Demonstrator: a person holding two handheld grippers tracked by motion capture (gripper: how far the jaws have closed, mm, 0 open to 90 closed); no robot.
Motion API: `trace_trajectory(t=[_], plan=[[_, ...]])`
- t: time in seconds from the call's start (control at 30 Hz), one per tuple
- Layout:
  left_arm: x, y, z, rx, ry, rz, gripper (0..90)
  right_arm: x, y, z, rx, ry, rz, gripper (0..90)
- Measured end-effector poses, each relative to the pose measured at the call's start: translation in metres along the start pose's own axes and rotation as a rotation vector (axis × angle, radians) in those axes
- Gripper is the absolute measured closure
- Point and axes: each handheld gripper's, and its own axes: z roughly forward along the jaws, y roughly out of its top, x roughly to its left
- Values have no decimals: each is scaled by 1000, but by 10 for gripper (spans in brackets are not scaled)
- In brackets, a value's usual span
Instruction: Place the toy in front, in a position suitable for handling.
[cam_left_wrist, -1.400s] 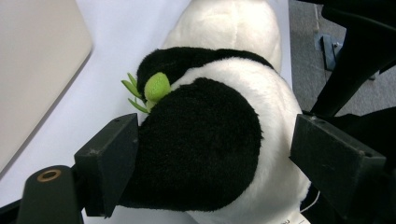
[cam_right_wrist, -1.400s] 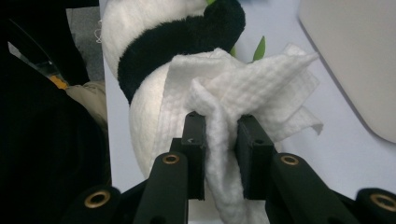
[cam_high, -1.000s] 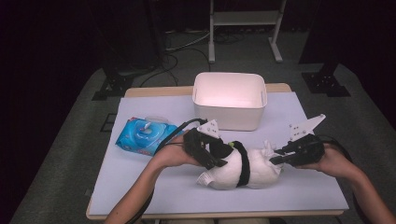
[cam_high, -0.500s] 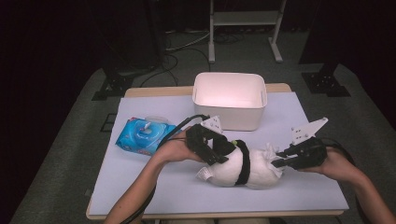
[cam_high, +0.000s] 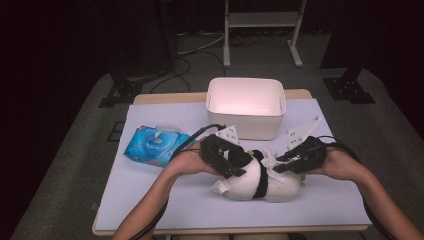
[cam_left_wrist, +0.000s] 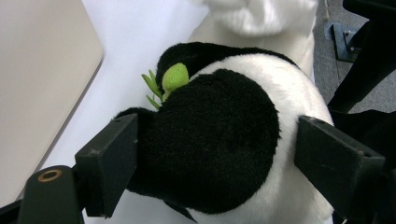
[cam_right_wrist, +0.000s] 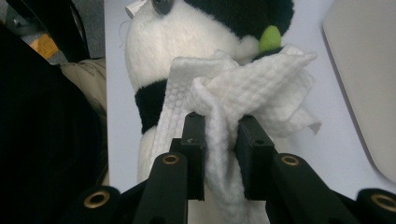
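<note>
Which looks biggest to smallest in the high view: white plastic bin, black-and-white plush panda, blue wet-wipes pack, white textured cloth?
1. White plastic bin
2. Black-and-white plush panda, close to the bin in footprint and partly hidden under the tongs, so unsure
3. Blue wet-wipes pack
4. White textured cloth

Plush panda (cam_left_wrist: 224, 140) cut off at bottom edge; white bin (cam_right_wrist: 369, 79) cropped right.

My black jaws frame a black-and-white plush panda (cam_left_wrist: 224, 140) with a lime-green sprig (cam_left_wrist: 173, 77) on it. My right jaws hold a white waffle-textured wipe (cam_right_wrist: 243, 93). The surface (cam_high: 165, 190) shows pale lilac-white, the bin (cam_high: 246, 107) creamy white, and the wipes pack (cam_high: 155, 145) bright blue with white print.
</note>
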Motion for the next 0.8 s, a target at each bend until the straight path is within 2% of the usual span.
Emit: trace_trajectory(t=[0.1, 0.23, 0.47, 0.63, 0.7, 0.8], plan=[[1, -2, -2, -15, -2, -16, 159, -1, 3, 4, 13, -5, -12, 740], [0, -5, -8, -43, -2, -16, 158, -5, -9, 2, 2, -8, 29, 742], [-3, -4, -11, -60, -14, -32, 157, -7, -18, -2, -11, -13, 48, 742], [-6, -5, -12, -50, -20, -26, 157, -5, -21, -3, -20, -6, 61, 742], [-8, -6, -10, -22, -18, -16, 129, -5, -24, -4, -19, -10, 67, 742], [-8, -8, -8, -23, -30, -28, 127, -7, -30, -7, -30, -18, 80, 742]])
